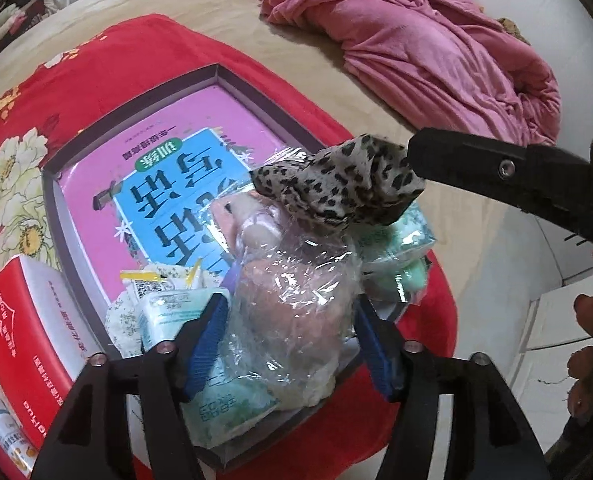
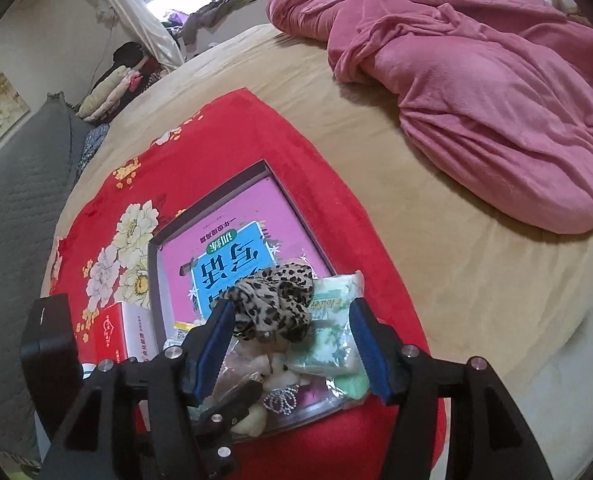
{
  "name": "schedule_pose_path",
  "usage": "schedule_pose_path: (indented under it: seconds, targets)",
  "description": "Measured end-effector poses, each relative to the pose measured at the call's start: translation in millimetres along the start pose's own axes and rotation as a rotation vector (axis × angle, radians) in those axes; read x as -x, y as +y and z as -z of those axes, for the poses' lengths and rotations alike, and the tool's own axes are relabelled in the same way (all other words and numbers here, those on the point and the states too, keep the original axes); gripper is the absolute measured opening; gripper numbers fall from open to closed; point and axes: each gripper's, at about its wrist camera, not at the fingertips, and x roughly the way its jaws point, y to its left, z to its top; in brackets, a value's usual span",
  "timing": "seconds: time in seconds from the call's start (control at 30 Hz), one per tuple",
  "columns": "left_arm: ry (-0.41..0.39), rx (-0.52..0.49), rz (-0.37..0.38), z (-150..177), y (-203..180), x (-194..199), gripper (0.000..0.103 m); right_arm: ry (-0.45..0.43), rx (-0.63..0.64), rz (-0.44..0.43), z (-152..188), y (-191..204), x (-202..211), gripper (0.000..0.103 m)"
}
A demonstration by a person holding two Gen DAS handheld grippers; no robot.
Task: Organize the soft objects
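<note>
A shallow grey box [image 1: 128,118] with a pink book [image 1: 156,184] in it lies on a red floral blanket. A plush toy in clear plastic wrap [image 1: 296,292] stands in the box's near end. My left gripper [image 1: 290,344] is open, its blue pads on either side of the wrapped toy. A leopard-print cloth [image 1: 336,184] rests on top of the toy. In the right wrist view the cloth [image 2: 272,304] sits between the pads of my open right gripper [image 2: 292,344], close to the left pad. A finger [image 1: 456,168] of the right gripper reaches in from the right to the cloth's edge.
Green tissue packs [image 1: 396,240] and a smaller pack [image 1: 176,312] crowd the box's near end. A red carton [image 1: 20,320] and a small bottle [image 1: 0,420] stand left of the box. A pink quilt [image 2: 476,100] is heaped on the tan bed [image 2: 436,260] beyond. A grey cushion [image 2: 20,200] lies left.
</note>
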Motion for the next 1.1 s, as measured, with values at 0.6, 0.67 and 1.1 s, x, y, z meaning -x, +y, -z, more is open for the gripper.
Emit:
schedule_pose_path:
  seconds: [0.6,0.67,1.1]
  targets:
    - [-0.076,0.037,0.005,13,20,44,0.077,-0.095,-0.014,0.014,7,11,47,0.059]
    - [-0.096,0.044,0.000,18,25,57,0.077,-0.108,-0.007,0.021,8,17,52,0.060]
    - [-0.260,0.103,-0.079,67,56,155,0.078,-0.189,0.113,0.053,48,91,97,0.066]
